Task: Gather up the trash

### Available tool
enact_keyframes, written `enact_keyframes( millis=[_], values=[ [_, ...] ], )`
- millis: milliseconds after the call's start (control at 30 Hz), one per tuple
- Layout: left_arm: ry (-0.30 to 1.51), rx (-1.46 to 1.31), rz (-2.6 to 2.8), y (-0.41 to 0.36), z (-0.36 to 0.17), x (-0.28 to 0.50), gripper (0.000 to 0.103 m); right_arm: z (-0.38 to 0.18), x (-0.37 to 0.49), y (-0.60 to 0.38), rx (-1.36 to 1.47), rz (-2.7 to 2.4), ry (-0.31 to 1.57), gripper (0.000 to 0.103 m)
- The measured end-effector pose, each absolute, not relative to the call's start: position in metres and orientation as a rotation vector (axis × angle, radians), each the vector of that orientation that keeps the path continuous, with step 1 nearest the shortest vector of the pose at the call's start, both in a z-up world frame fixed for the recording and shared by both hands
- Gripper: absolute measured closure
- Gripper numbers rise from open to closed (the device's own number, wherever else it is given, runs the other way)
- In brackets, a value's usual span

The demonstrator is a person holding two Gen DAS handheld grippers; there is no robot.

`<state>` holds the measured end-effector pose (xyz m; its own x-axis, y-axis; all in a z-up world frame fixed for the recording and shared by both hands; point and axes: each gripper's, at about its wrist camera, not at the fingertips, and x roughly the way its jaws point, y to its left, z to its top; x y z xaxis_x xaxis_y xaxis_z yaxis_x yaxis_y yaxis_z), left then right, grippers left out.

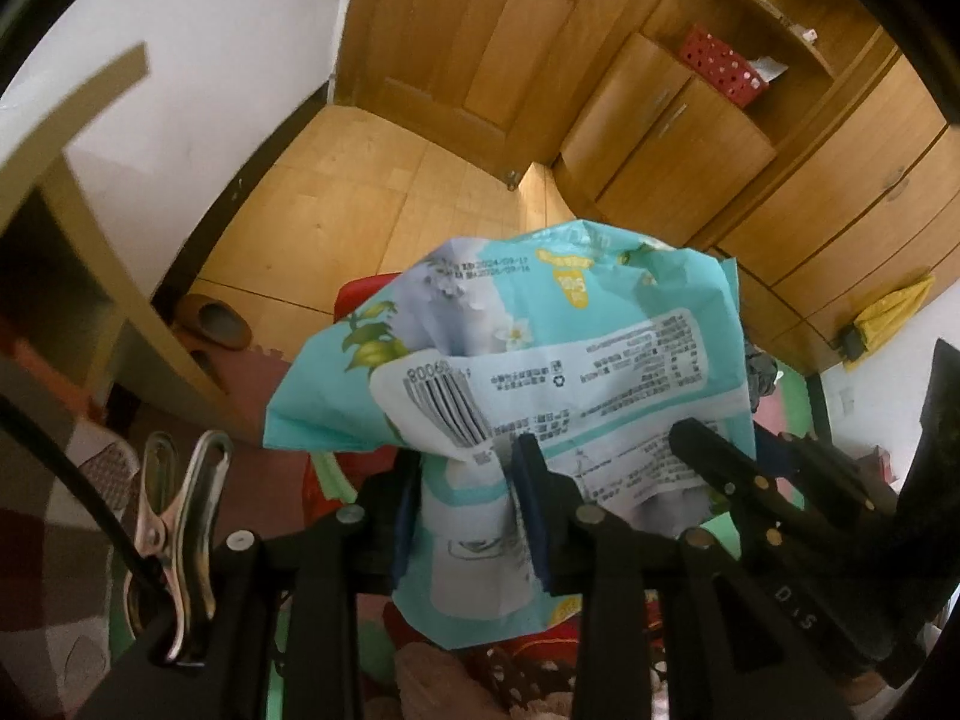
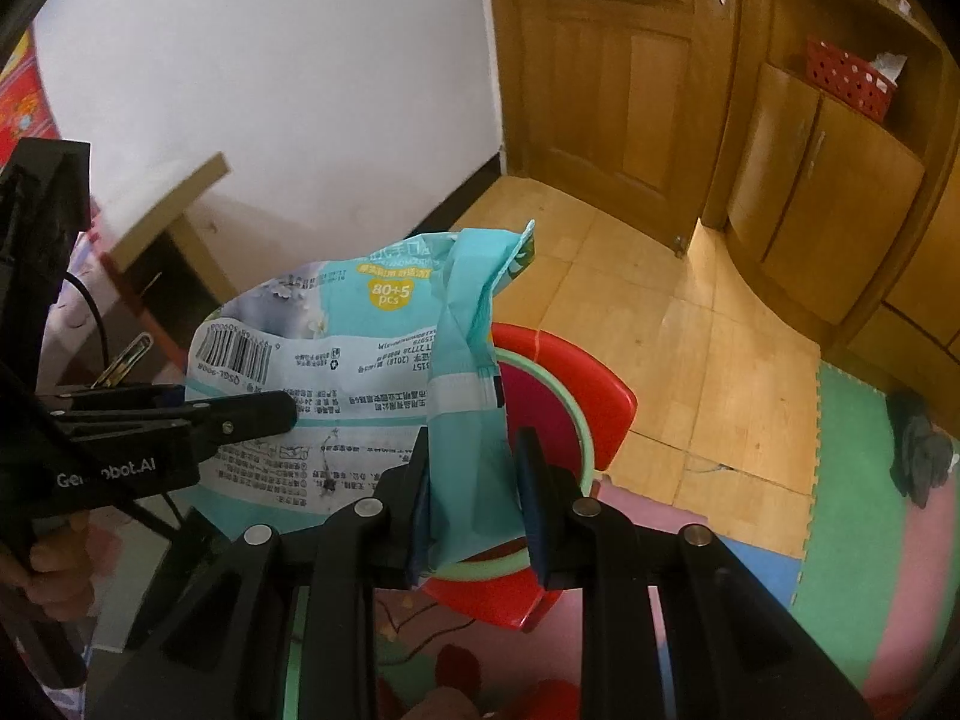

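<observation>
Both views are lit by soft, even indoor light with a warm cast; no lamp or window shows. The white wall [image 2: 270, 90] is the brightest area, not blown out. Straight ahead of each claw the wrapper [image 1: 540, 360] is fairly sharp, its barcode legible, with a mild sheen. Behind the fingers [image 1: 531, 516] the frame sinks into shadow, and the metal clip [image 1: 180, 516] there shows small glints. Far ahead, the door [image 1: 456, 48] is soft and bowed by the fisheye. The shelf edge [image 1: 78, 96] off to one side is smeared. Black vignette rings every corner.
</observation>
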<state>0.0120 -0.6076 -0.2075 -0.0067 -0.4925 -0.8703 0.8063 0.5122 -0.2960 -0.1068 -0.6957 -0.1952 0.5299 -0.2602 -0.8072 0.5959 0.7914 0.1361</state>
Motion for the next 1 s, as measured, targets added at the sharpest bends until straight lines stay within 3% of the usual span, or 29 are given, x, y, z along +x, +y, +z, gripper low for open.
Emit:
enact_keyframes(
  millis=[400,633,1000],
  values=[
    [1.279,0.36,-0.957,-0.65,-0.257,0.034,0.047,-0.237,-0.102,-0.729,0.51,-0.531,0.894,0.078],
    [1.333,0.385,-0.901,-0.655,-0.273,0.042,0.047,-0.256,-0.106,-0.751,0.544,-0.573,0.914,0.078],
    [1.317,0.437,-0.86,-0.665,-0.284,0.049,0.047,-0.289,-0.069,-0.732,0.255,-0.61,1.049,0.077]
  ],
)
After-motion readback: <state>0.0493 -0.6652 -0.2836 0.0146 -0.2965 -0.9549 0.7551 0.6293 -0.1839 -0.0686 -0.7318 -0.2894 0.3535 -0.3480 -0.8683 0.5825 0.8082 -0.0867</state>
